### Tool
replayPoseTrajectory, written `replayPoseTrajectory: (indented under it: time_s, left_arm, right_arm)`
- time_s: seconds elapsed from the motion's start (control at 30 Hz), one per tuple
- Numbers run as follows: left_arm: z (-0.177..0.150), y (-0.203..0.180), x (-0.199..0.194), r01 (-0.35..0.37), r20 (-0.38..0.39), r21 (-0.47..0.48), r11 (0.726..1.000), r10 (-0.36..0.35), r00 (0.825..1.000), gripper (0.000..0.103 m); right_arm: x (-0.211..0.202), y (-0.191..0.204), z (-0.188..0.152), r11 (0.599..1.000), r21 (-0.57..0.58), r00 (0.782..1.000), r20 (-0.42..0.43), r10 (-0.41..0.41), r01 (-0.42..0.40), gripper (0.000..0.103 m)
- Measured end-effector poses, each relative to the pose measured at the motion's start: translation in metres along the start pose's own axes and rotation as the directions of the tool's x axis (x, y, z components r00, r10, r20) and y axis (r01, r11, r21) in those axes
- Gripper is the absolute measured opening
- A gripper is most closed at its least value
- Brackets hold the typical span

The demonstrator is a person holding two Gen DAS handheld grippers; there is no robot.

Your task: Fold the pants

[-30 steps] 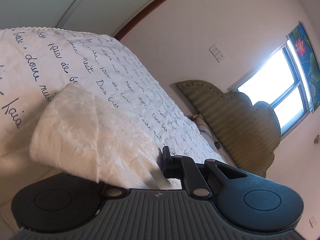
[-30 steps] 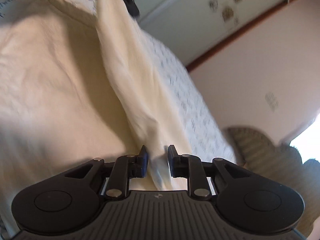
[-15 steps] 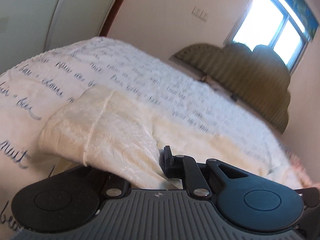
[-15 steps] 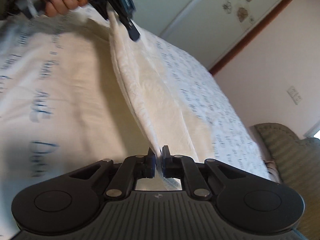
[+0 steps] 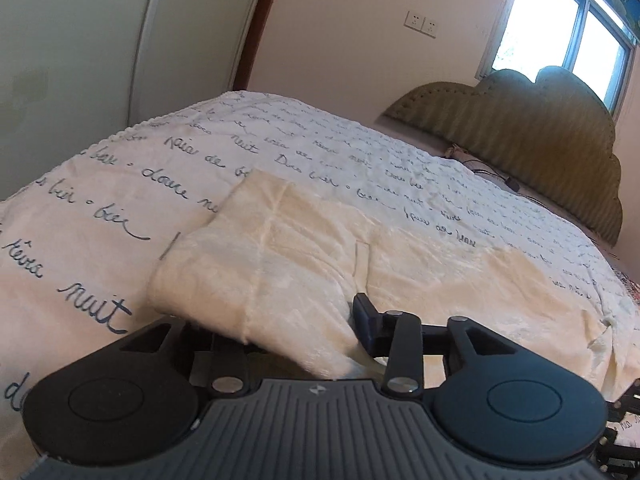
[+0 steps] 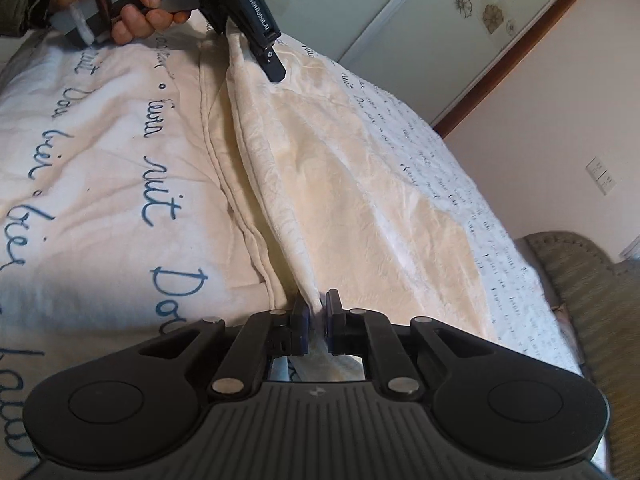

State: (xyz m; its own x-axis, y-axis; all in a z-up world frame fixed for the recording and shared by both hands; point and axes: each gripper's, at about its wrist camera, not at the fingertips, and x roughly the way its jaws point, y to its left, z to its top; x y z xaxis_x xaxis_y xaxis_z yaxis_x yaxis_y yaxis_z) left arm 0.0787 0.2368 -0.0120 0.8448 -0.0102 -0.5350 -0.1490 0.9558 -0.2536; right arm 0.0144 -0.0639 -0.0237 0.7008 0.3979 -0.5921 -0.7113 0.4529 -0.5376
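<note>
Cream pants (image 6: 360, 184): crinkled fabric, folded lengthwise, stretched along the bed, one edge raised, seamed hem end doubled over.

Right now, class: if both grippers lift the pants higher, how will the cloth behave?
Probably floppy: the pants sag in a loose fold between the left gripper and right gripper. Likely light, since thin pinches hold them. They may slide on the bedspread rather than catch.

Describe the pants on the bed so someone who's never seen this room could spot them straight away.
Start at the bed with the white bedspread covered in blue handwritten script. Lying on it is a plain cream crinkled-fabric pair of pants, pinched at each end by the left gripper and right gripper. Unlike the bedspread, it carries no writing.
</note>
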Motion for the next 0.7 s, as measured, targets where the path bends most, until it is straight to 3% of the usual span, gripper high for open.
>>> replayPoseTrajectory:
  time_s: [0.07, 0.17, 0.27, 0.3, 0.33, 0.37, 0.43, 0.5, 0.53, 0.6, 0.7]
  left_arm:
    - [0.005, 0.001, -0.007, -0.051, 0.012, 0.024, 0.998, 0.050, 0.999, 0.062]
    - [0.012, 0.006, -0.020, -0.185, 0.058, 0.005, 0.983, 0.184, 0.981, 0.069]
    - [0.022, 0.006, -0.033, -0.357, 0.113, -0.024, 0.934, 0.357, 0.927, 0.068]
    - [0.025, 0.001, -0.036, -0.382, 0.133, -0.032, 0.924, 0.383, 0.914, 0.068]
    - [0.028, -0.007, -0.040, -0.374, 0.156, -0.027, 0.927, 0.373, 0.915, 0.068]
    - [0.031, -0.019, -0.042, -0.337, 0.167, -0.003, 0.941, 0.333, 0.928, 0.069]
    - [0.035, -0.052, -0.038, -0.229, 0.151, 0.079, 0.970, 0.216, 0.965, 0.070]
    - [0.032, -0.092, -0.028, -0.088, 0.110, 0.178, 0.980, 0.069, 0.992, 0.072]
    - [0.028, -0.111, -0.022, -0.011, 0.077, 0.220, 0.975, -0.006, 0.997, 0.072]
    - [0.014, -0.151, -0.008, 0.158, -0.003, 0.286, 0.945, -0.164, 0.987, 0.073]
    - [-0.010, -0.206, 0.009, 0.379, -0.138, 0.337, 0.862, -0.353, 0.926, 0.073]
  right_arm:
    - [-0.016, -0.013, -0.002, 0.997, 0.048, 0.998, 0.010, 0.054, -0.055, 0.010]
    - [-0.041, -0.045, -0.013, 0.966, 0.220, 0.989, 0.081, 0.120, -0.135, 0.011]
    - [-0.045, -0.073, -0.029, 0.903, 0.418, 0.988, 0.150, 0.041, -0.101, 0.012]
    - [-0.040, -0.080, -0.035, 0.873, 0.480, 0.989, 0.149, 0.014, -0.085, 0.018]
    - [-0.032, -0.084, -0.041, 0.842, 0.535, 0.992, 0.126, 0.008, -0.074, 0.023]
    - [-0.020, -0.088, -0.047, 0.813, 0.576, 0.996, 0.077, 0.042, -0.079, 0.033]
    - [-0.004, -0.083, -0.055, 0.795, 0.598, 0.993, 0.014, 0.115, -0.100, 0.034]
    - [-0.017, -0.079, -0.060, 0.794, 0.598, 0.994, 0.041, 0.101, -0.106, 0.034]
    - [-0.030, -0.080, -0.066, 0.774, 0.623, 0.993, 0.065, 0.094, -0.114, 0.034]
    - [-0.055, -0.094, -0.085, 0.720, 0.693, 0.998, 0.057, 0.001, -0.041, 0.034]
    - [-0.089, -0.120, -0.131, 0.609, 0.775, 0.982, -0.084, -0.171, 0.172, 0.035]
